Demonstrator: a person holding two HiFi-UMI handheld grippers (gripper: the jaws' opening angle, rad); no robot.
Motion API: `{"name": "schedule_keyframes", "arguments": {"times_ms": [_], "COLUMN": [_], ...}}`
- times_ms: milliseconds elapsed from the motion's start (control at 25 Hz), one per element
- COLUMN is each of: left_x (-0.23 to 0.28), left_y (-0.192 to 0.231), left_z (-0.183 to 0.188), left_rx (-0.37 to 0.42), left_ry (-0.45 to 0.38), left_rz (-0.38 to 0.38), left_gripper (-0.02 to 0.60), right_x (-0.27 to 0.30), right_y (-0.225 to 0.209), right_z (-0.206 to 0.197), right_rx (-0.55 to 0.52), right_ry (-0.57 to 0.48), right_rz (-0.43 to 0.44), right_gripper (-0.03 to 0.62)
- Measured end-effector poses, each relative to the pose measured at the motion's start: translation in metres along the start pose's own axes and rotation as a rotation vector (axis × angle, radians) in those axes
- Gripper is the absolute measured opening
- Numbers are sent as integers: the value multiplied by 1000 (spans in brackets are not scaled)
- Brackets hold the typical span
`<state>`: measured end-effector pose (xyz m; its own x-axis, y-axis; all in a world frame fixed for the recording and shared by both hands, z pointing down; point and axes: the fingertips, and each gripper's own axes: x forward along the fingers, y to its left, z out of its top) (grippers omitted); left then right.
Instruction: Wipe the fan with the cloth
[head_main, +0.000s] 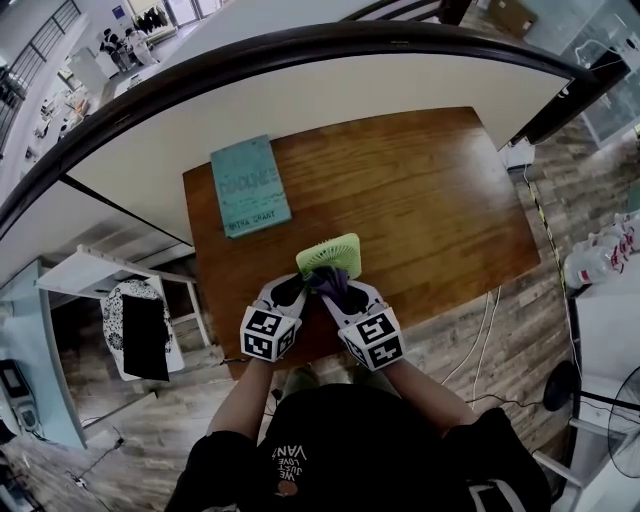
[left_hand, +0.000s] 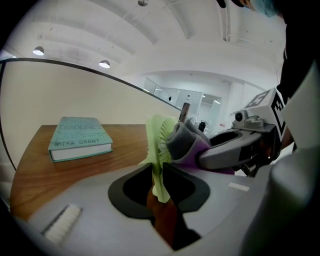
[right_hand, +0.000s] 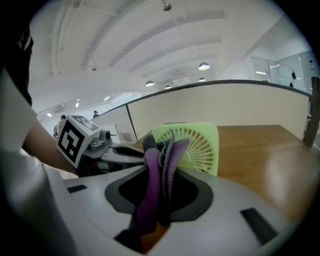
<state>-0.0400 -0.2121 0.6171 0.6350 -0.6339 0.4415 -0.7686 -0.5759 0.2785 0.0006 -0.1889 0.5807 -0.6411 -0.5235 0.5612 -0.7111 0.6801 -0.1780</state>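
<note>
A small light-green fan (head_main: 330, 254) stands near the front edge of the wooden table (head_main: 430, 190). My left gripper (head_main: 291, 290) is shut on the fan (left_hand: 158, 150), gripping it edge-on at its lower part. My right gripper (head_main: 335, 292) is shut on a purple and grey cloth (right_hand: 159, 175), whose folds press against the fan's grille (right_hand: 192, 147). In the left gripper view the cloth (left_hand: 187, 142) bulges against the fan's right face, with the right gripper (left_hand: 235, 150) behind it.
A teal book (head_main: 249, 185) lies flat at the table's back left, also visible as the book (left_hand: 80, 137) in the left gripper view. A curved white partition with a dark rail (head_main: 300, 70) runs behind the table. Cables (head_main: 480, 330) trail on the floor at right.
</note>
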Motion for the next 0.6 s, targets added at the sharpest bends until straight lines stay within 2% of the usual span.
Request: {"name": "schedule_keyframes", "arguments": {"times_ms": [280, 600], "left_x": [-1, -1], "left_y": [2, 2], "left_z": [0, 0], "left_rx": [14, -5], "left_ry": [14, 6], "left_rz": [-1, 8], "left_gripper": [69, 69], "right_x": [12, -9], "right_y": [-6, -58], "right_z": [-2, -15], "right_rx": [-6, 66], "right_ry": [29, 35], "right_rz": [-11, -130], "right_gripper": [117, 117]}}
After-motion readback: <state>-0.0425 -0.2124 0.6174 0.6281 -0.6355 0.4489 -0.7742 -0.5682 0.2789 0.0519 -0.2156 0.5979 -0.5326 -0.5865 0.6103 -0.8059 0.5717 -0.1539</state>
